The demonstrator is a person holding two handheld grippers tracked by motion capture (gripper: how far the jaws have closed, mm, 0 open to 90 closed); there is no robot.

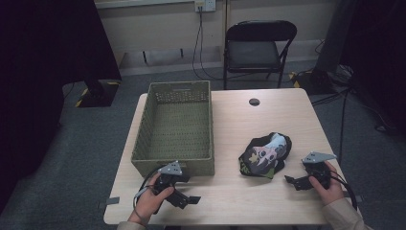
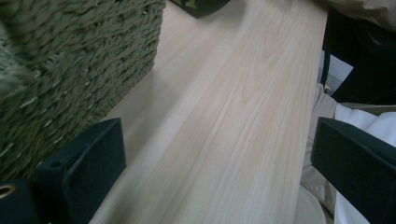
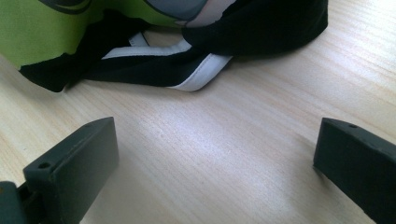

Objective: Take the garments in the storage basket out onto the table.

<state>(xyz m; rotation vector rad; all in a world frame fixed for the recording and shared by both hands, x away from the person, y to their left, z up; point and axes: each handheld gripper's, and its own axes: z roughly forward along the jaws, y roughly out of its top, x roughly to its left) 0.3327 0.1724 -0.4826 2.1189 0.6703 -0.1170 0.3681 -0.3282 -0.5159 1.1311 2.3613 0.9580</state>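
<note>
Clearly the crumpled printed cloth (image 1: 265, 155) lies on the pale wooden surface (image 1: 268, 120) just beside the right hand-held gripper (image 1: 293, 181) and toward the woven basket (image 1: 174, 125), so that hand is far nearer than the left hand-held gripper (image 1: 187, 201), which rests by the basket's near wall. Both stand with jaws wide apart and nothing between them. The right gripper view shows the cloth's white-edged black hem (image 3: 201, 74) just ahead of the jaws, which the high view is too coarse to show.
</note>
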